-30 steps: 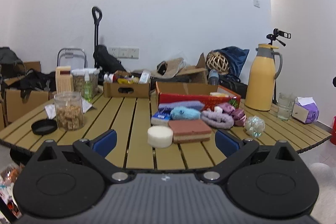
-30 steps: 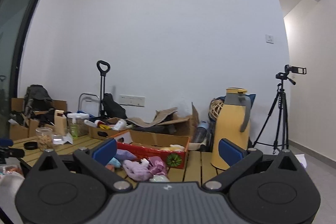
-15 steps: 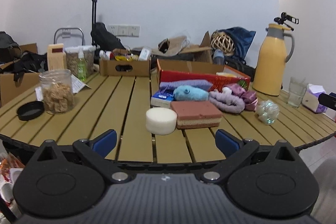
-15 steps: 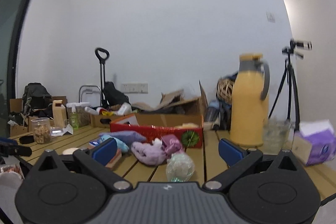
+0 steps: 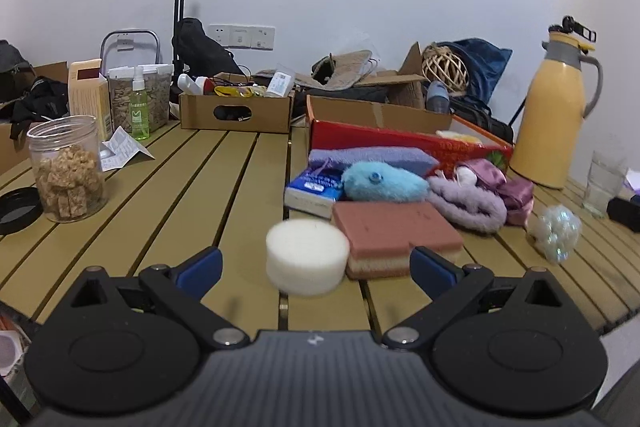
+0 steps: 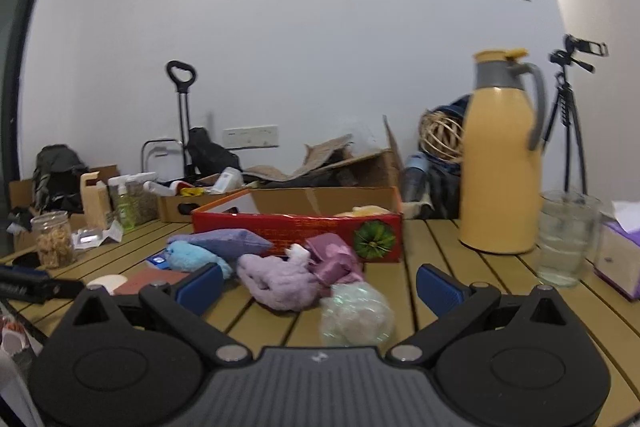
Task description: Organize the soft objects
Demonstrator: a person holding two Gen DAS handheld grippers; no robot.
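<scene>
Soft things lie in a heap on the slatted wooden table: a white round sponge, a pink block sponge, a blue plush toy, a lilac fluffy band, a purple cloth and a clear mesh ball. Behind them stands an open red box. My left gripper is open, the white sponge just ahead between its fingers. My right gripper is open just short of the mesh ball and lilac band.
A yellow thermos and a glass stand at the right, with a tissue box beyond. A jar of cubes, a black lid, a green spray bottle and a cardboard box occupy the left and back.
Both grippers have moved in over the table towards the heap. The white sponge now sits close before the left fingers, the mesh ball close before the right ones. Both stay open.
</scene>
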